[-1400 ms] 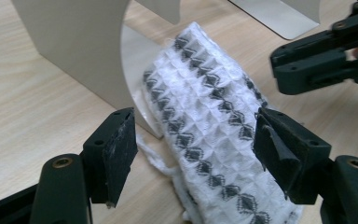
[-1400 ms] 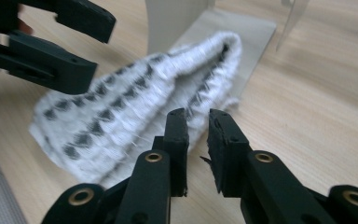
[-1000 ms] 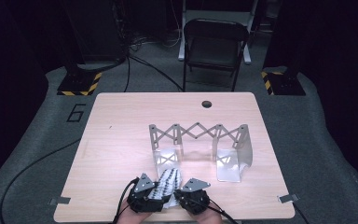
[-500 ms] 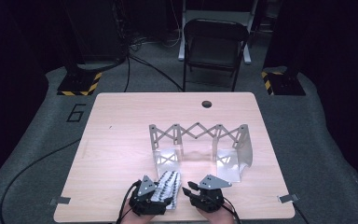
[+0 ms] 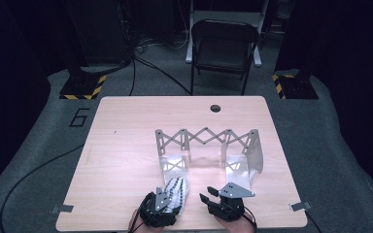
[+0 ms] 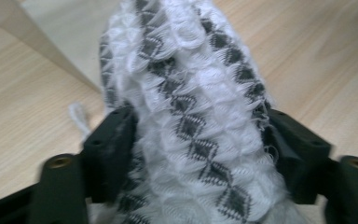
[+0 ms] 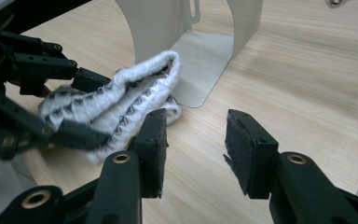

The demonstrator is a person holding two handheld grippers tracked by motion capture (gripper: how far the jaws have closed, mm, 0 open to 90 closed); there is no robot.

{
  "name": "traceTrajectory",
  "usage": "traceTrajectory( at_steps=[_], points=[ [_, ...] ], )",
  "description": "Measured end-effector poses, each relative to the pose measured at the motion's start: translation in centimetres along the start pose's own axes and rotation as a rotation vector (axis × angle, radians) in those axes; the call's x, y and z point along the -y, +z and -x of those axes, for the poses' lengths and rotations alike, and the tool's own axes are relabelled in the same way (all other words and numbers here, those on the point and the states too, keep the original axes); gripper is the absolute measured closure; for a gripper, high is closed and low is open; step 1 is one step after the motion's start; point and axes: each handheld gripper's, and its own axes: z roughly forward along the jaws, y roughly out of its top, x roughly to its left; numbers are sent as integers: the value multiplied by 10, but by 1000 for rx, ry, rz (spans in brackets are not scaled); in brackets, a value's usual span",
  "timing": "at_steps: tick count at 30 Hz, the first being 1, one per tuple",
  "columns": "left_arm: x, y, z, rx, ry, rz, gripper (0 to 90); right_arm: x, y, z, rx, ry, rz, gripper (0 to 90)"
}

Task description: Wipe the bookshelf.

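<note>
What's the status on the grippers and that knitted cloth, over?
Left gripper clamped on the black-and-white knitted cloth. Right gripper empty, jaws just opening, off the cloth. Metal folding rack stands just beyond; nothing between.

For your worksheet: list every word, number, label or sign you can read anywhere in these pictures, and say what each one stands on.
"6": a large dark numeral on the grey floor mat, left of the wooden table.
Yellow-and-black hazard stripes, without words, on the two black floor bases.
Nothing readable on the metal rack or the knitted cloth.
</note>
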Motion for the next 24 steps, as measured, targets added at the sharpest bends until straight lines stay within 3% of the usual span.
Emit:
traceTrajectory(
  at_steps=[6,10,19,24],
  points=[
    [0,-3,-8,-16,22,-1,566,2,-8,2,6,-24,0,565],
    [1,-5,-13,-2,45,-12,640,4,-14,3,17,-43,7,551],
    [-5,-23,-26,58,-5,-1,684,12,-16,10,36,-39,24,531],
    [-6,-41,-34,48,-27,26,684,14,-18,16,47,-14,34,475]
  ],
)
